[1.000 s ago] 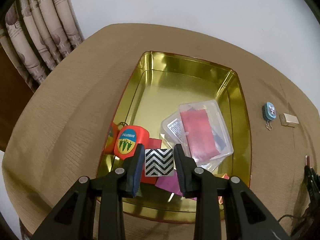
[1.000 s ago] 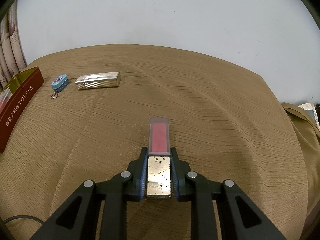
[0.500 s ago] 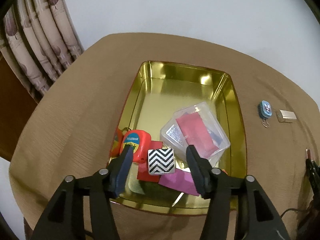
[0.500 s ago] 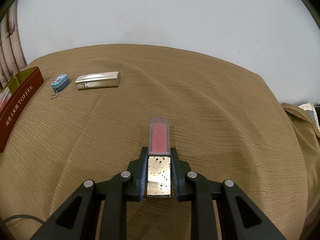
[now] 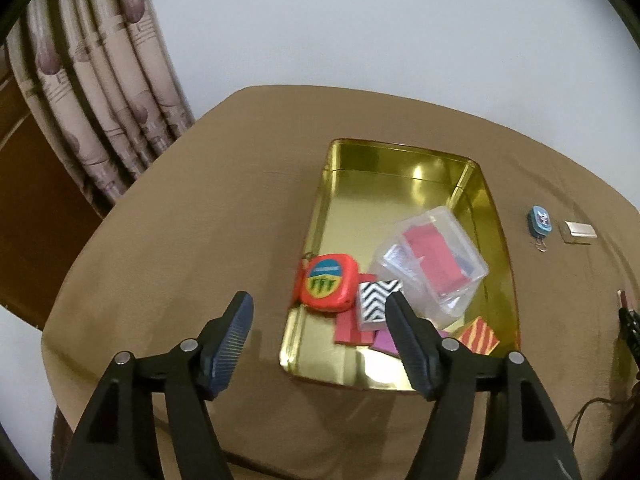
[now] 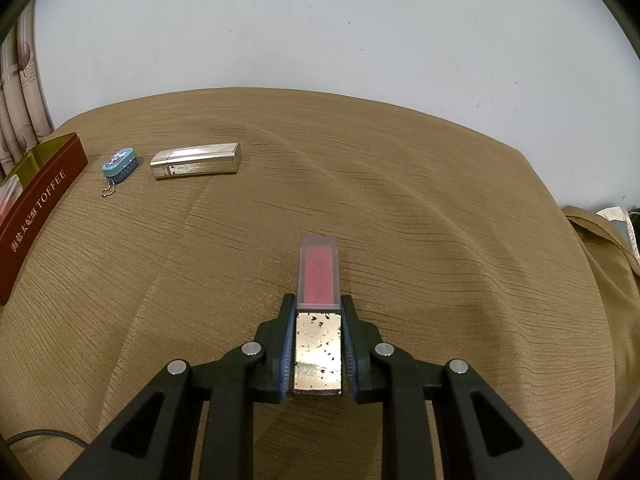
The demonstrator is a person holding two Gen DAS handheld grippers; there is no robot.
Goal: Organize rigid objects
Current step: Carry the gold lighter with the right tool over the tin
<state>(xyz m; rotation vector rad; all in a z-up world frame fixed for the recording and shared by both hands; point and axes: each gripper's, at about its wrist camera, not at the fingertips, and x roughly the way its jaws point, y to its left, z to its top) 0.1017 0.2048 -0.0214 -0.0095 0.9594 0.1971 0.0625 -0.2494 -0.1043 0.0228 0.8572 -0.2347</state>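
- The left gripper [image 5: 316,316] is spread wide and holds nothing. One finger hangs over the brown cloth beside the gold tin [image 5: 404,184]. The other finger hangs over the tin's near end.
- The right gripper [image 6: 318,312] is pinching a lip gloss tube [image 6: 318,276]. The tube has a shiny gold cap between the fingers, and its clear end with pink inside sticks out in front.
- Inside the gold tin, at its near end, sit an orange tape measure [image 5: 328,282], a black and white zigzag tile [image 5: 376,304], a clear plastic box [image 5: 432,262] with red inside, some red and purple cards, and an orange striped tile [image 5: 480,334].
- The far half of the gold tin is bare and shiny.
- To the right of the tin, on the cloth, lie a small blue keychain [image 6: 119,164] and a silver lighter [image 6: 196,161]. They are just beside each other and well apart from the tube.
- The tin's outer side is dark red with the word TOFFEE.
- The table [image 6: 400,200] has a brown ribbed cloth with soft folds.
- Behind the tin is a white wall, and a striped curtain [image 5: 100,92] hangs to its left.
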